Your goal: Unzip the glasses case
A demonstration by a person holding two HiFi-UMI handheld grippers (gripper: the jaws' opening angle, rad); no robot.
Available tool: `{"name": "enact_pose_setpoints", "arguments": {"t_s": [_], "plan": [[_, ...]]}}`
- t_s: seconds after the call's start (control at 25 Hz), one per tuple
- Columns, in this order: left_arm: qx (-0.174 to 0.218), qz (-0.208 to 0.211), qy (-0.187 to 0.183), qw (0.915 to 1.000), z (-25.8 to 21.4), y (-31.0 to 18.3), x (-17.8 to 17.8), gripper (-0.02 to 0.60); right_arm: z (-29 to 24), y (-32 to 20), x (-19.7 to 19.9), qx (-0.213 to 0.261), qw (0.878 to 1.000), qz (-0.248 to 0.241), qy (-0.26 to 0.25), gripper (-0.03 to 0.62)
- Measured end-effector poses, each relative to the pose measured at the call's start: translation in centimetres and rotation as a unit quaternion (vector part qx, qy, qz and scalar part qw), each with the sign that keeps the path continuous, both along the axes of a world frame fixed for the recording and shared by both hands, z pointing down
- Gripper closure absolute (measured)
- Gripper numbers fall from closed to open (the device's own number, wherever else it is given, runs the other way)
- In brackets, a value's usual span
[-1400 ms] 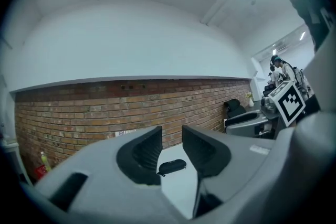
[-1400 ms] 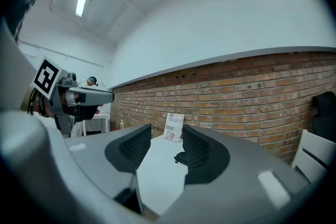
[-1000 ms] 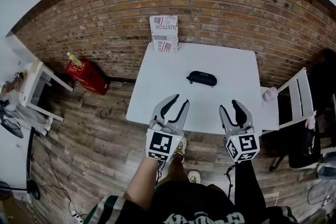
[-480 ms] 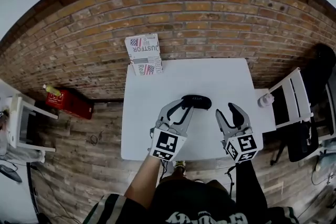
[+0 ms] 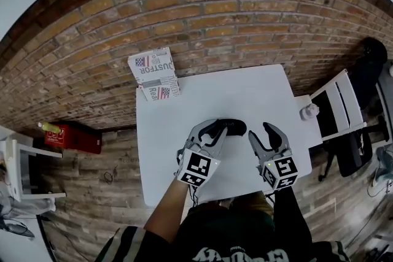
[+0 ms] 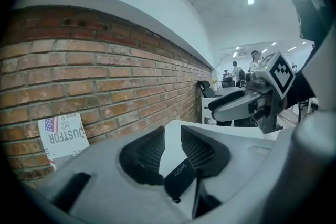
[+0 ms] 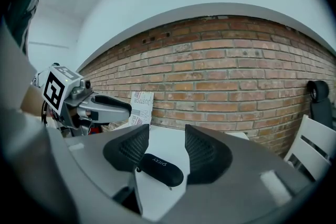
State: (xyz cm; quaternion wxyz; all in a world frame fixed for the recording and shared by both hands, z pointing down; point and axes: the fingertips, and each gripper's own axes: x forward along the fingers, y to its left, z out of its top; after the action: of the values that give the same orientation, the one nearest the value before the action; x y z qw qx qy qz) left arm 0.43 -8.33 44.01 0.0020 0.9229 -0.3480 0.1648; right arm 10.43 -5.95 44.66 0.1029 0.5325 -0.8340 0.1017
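Glasses case (image 5: 234, 126), black, oval, lies between your left gripper's (image 5: 216, 127) just-narrowing, unclamped jaws: clench its 9 o'clock end firmly. Right gripper (image 5: 261, 132), empty, jaws just widening, hovers at 4 o'clock.

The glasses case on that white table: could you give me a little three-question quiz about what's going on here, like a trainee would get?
1. True or false: the glasses case lies on the wooden floor.
2. What stands at the far corner of the white table, by the brick wall? A) a printed box B) a lamp C) a mug
3. Which gripper has one end of the case between its jaws?
Key: 1 false, it lies on the table. 2 A. 3 the left gripper, jaws apart; the right gripper has just been opening its jaws, with the case just ahead of them, not between them.
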Motion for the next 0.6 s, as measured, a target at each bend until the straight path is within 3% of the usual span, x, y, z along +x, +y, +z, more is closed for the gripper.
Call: {"name": "enact_pose_setpoints", "arguments": {"t_s": [0.2, 0.4, 0.6], "plan": [[-0.032, 0.029, -0.021, 0.9988, 2.8, -0.9, 1.3, 0.474, 2.2, -0.6, 0.0, -0.029, 1.0, -0.004, 0.011, 0.367], [-0.08, 0.067, -0.077, 0.9916, 7.1, -1.1, 2.6, 0.468, 6.0, -1.1, 0.1, -0.082, 0.996, -0.021, 0.016, 0.376], [-0.101, 0.081, -0.124, 0.9837, 10.0, -1.7, 3.4, 0.462, 9.6, -1.5, 0.2, -0.121, 0.992, -0.031, 0.02, 0.378]]}}
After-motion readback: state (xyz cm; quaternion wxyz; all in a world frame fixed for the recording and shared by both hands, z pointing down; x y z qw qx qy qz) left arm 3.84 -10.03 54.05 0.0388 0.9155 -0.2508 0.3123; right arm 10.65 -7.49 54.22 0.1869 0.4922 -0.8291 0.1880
